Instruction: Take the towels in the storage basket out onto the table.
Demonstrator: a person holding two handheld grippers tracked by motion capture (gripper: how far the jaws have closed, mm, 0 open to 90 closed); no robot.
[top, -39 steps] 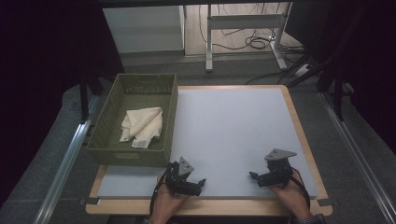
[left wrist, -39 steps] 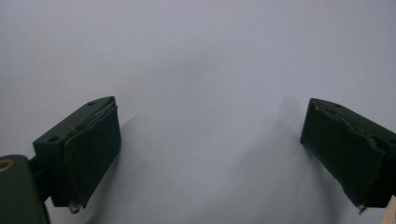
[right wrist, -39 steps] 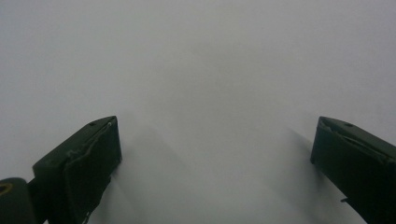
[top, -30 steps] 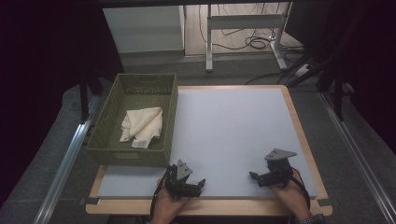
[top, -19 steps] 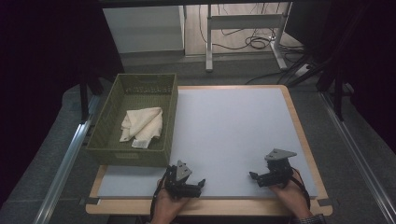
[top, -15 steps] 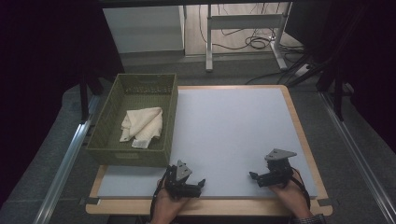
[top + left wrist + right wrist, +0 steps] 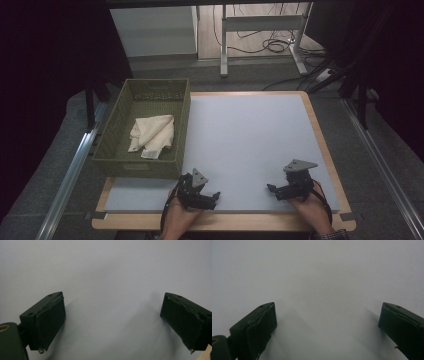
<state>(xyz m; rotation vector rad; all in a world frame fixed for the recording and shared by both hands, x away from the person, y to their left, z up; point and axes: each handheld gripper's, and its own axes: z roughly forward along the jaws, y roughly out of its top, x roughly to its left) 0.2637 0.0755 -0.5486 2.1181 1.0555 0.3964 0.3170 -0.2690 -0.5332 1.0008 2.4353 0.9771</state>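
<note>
Nothing has moved: both grippers, left (image 7: 214, 194) and right (image 7: 270, 188), rest spread and empty at the table's (image 7: 250, 135) near edge, seemingly waiting, towel (image 7: 151, 135) in basket (image 7: 182, 125).

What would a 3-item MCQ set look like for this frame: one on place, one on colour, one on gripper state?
1. Where does the cream cloth lie?
A. on the grey mat
B. inside the basket
C. on the floor

2. What colour is the basket?
A. olive green
B. red
C. white

3. How do the left gripper and right gripper stand?
A. both shut on the cloth
B. one open, one shut
C. both open, holding nothing

Answers:
1 B: the high view shows the cloth lying within the basket's walls.
2 A: its woven walls read olive green.
3 C: each gripper view shows its black fingers wide apart with bare grey mat between them.
</note>
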